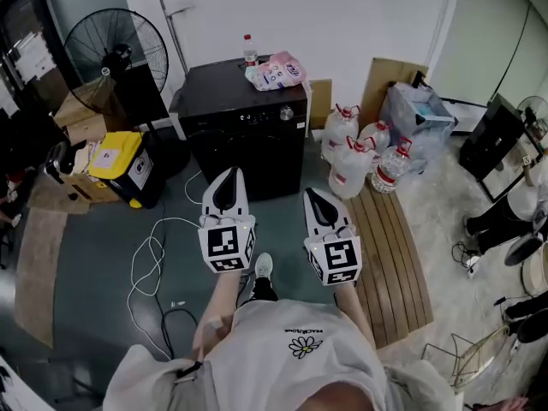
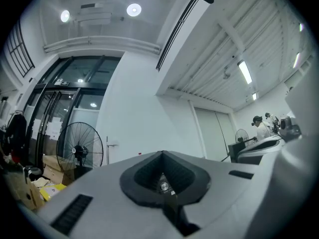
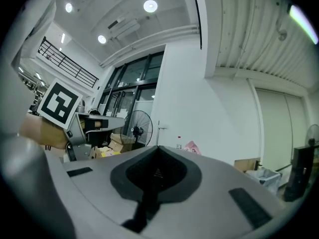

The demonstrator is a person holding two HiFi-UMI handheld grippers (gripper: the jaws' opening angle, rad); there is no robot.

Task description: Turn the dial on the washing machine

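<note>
**Washing machine** [image 1: 244, 135]: black cabinet, backed against the white wall, with its front face turned toward the person. It is well apart from both grippers, with open floor between.

**Dial** [image 1: 286, 112]: small pale round knob at the right end of the control strip, just under the top edge. Its axis runs level, straight out of the front panel toward the person. A grip would probably have to come at it head-on and twist about that line. Which way its pointer is set is too small to read from here.

**Left gripper** [image 1: 229, 176]: held at about waist height, with its nose toward the machine and tipped upward. The left gripper view takes in ceiling and wall rather than the panel. The jaws are closed tip to tip, with nothing between them but the dark hollow of the pads. It looks like a carrying posture rather than a working one.

**Right gripper** [image 1: 313, 197]: held level with the left and tilted up in the same way. Its jaws are also pressed together and empty. It stands on the dial's side of the machine, so it looks the likelier one for the turn. Its jaws would have to part first.

**On the machine's lid:** a bottle [image 1: 249, 51] and a pink pack [image 1: 278, 71], both toward the back and clear of the control strip.

**Surroundings:**
- A pedestal fan [image 1: 116, 50] stands left of the machine.
- Water jugs [image 1: 360, 154] are clustered at its right.
- A slatted wooden board [image 1: 392, 259] lies on the floor beside the right gripper.
- A white cable [image 1: 152, 264] lies looped on the floor to the left.

The approach to the panel looks unobstructed.
</note>
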